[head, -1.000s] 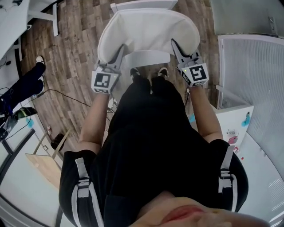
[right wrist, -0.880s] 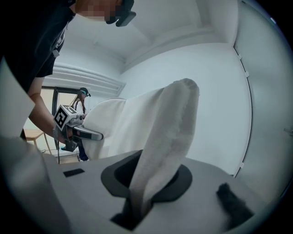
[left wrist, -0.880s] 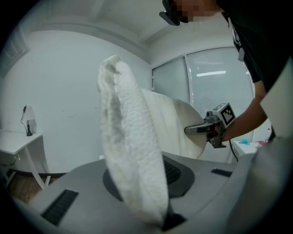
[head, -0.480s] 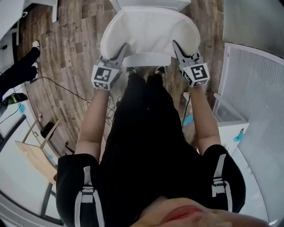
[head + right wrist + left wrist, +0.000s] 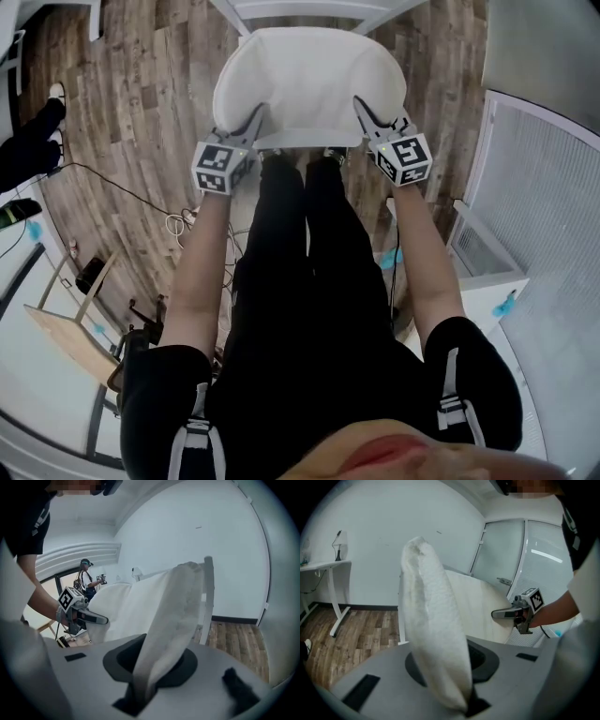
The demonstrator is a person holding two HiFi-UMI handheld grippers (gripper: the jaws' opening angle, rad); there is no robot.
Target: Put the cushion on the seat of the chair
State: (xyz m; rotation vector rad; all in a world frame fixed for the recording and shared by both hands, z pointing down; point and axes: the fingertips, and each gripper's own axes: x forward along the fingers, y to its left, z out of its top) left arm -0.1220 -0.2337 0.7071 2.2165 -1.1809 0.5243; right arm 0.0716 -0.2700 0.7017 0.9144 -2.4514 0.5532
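A white padded cushion point(image 5: 309, 84) hangs flat over the white chair point(image 5: 302, 141), whose seat front shows just below the cushion's near edge. My left gripper point(image 5: 253, 122) is shut on the cushion's near left corner and my right gripper point(image 5: 362, 109) on its near right corner. In the left gripper view the cushion's edge point(image 5: 433, 634) rises out of the pinched jaws, with the right gripper point(image 5: 508, 614) across from it. In the right gripper view the cushion point(image 5: 173, 625) stands up from the jaws, with the left gripper point(image 5: 93, 618) beyond and a chair post point(image 5: 207, 602) behind.
The person's legs and shoes point(image 5: 309, 216) stand right before the chair. Cables point(image 5: 173, 223) trail over the wood floor at left, near a wooden board point(image 5: 66, 342). A white cabinet point(image 5: 487, 272) stands at right. Another person's leg point(image 5: 33, 145) is at far left.
Both grippers have come down together with the cushion, which now lies lower and closer over the chair's seat. The grip on both corners is unchanged.
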